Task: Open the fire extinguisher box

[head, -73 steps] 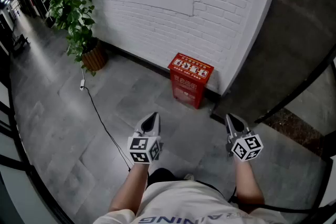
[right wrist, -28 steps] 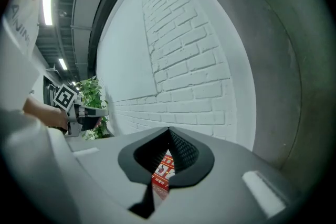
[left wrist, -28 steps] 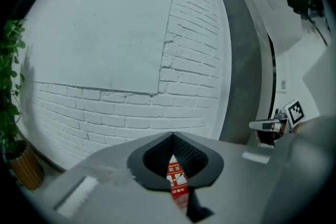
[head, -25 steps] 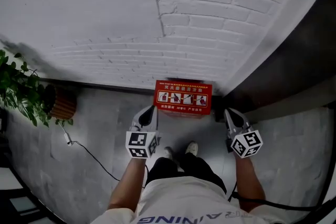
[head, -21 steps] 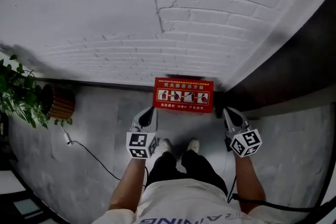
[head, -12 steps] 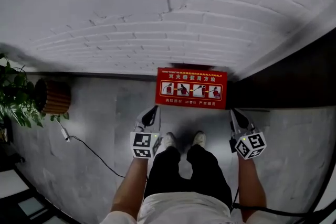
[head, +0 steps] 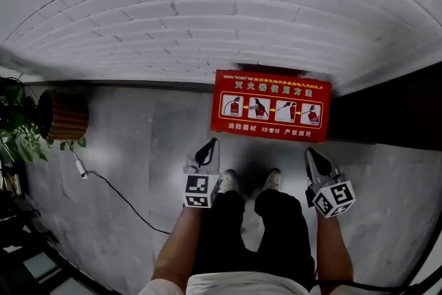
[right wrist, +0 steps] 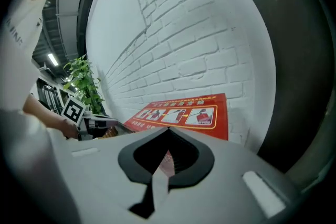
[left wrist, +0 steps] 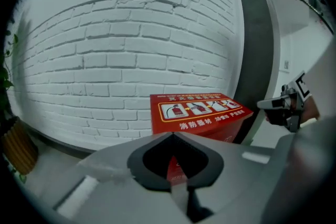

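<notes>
The grey tiled floor [head: 138, 148] fills the middle band of the head view. A red fire extinguisher box [head: 271, 106] stands on it right of centre, against the white brick wall [head: 207, 17]. At the left edge stands a ribbed brown pot [head: 62, 116]. A dark cable [head: 117, 191] trails from near the pot toward the lower centre. The person's pale shoes [head: 228, 181] stand just below the box.

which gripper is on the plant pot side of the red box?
The left gripper, at the left front corner of the red box, with the wicker pot farther left. The right gripper is at the opposite corner.
</notes>
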{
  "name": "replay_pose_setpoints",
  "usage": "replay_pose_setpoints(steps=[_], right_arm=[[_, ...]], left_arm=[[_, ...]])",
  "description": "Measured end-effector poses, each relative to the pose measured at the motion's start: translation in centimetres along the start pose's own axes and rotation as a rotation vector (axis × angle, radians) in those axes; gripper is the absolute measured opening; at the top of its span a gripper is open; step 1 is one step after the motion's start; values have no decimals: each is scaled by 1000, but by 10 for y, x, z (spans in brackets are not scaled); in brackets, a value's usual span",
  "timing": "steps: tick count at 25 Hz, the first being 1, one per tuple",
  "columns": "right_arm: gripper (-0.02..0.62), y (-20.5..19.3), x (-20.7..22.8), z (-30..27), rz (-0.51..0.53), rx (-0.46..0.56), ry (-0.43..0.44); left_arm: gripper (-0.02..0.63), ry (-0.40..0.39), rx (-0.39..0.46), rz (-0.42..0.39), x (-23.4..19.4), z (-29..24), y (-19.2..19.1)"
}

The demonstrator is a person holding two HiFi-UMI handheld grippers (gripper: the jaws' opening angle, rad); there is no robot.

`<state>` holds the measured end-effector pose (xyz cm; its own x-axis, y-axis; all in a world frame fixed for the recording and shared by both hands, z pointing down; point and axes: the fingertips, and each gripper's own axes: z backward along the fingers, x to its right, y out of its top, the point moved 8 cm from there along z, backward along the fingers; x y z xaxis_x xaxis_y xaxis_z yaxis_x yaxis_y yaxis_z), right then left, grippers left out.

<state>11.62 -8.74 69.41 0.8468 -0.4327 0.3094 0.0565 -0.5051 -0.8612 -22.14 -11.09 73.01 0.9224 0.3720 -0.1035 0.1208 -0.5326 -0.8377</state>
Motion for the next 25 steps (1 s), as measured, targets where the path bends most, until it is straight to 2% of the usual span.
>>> replay_pose_setpoints(steps=[5, 6, 7, 9, 16, 25], right_arm=[[5, -22, -11, -3, 16, -47, 29], [5, -24, -12, -2, 23, -56, 32], [5, -25, -13, -2, 26, -63, 34], [5, -29, -13, -3, 22, -74, 36], [5, -40, -16, -8, 14, -96, 50], [5, -39, -16, -13, 18, -94, 47]], left_arm=[[9, 35, -10, 7, -26, -13, -27], [59, 24, -13, 3, -27, -17, -30], [83, 11, -16, -3, -27, -21, -32], [92, -5, -19, -13, -25, -28, -35], [92, -3, -5, -18, -27, -40, -32], [84, 10, 1, -51, -25, -28, -17]])
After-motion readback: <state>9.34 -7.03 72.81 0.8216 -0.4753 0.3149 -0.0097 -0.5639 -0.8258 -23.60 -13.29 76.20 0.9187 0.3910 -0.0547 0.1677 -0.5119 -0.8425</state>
